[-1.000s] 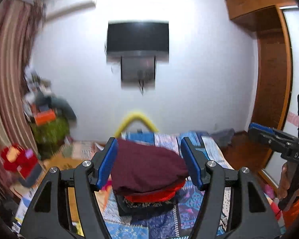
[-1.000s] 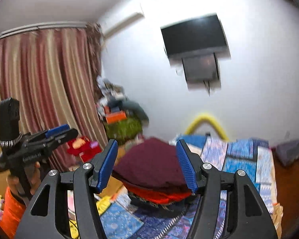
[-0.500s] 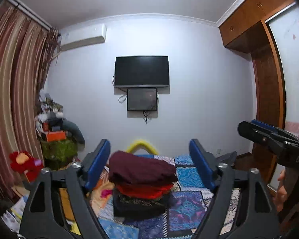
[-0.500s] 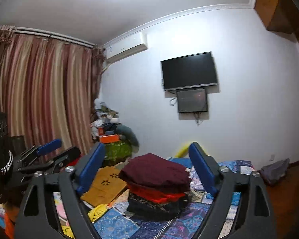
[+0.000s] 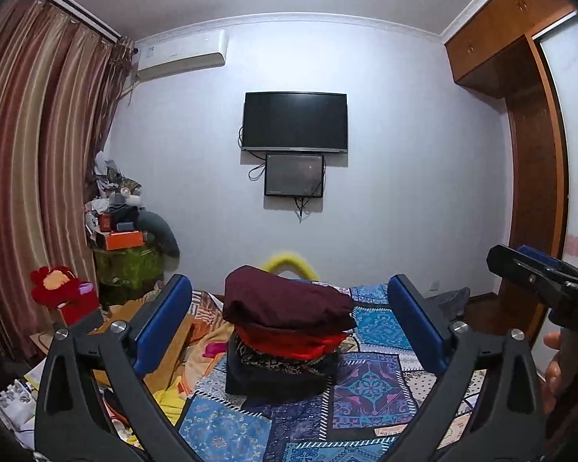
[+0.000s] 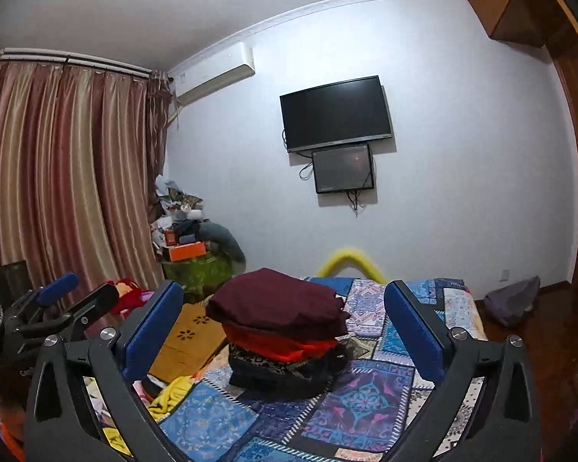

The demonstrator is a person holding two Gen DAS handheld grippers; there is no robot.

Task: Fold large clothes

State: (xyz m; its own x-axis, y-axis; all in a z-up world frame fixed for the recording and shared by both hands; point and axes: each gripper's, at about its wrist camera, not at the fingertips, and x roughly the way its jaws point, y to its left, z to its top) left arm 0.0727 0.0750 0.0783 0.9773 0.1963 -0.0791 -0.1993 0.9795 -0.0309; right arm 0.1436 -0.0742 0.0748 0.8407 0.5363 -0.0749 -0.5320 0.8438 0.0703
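Both grippers spreading wide, nothing between the pads, folded stack sitting free on the bed.

The left gripper [image 5: 287,329] has its jaws opening, blue pads well apart either side of the view, gripping nothing. The right gripper [image 6: 283,325] is opening too and also empty. Ahead of both, on the patchwork bedspread [image 5: 370,385], stands the stack of folded clothes [image 5: 285,338]: maroon garment [image 6: 275,304] on top, a red one [image 6: 277,342] under it, a dark patterned one at the bottom. On the far wall hangs a television [image 5: 294,121]; striped curtains [image 6: 57,177] hang on the left.
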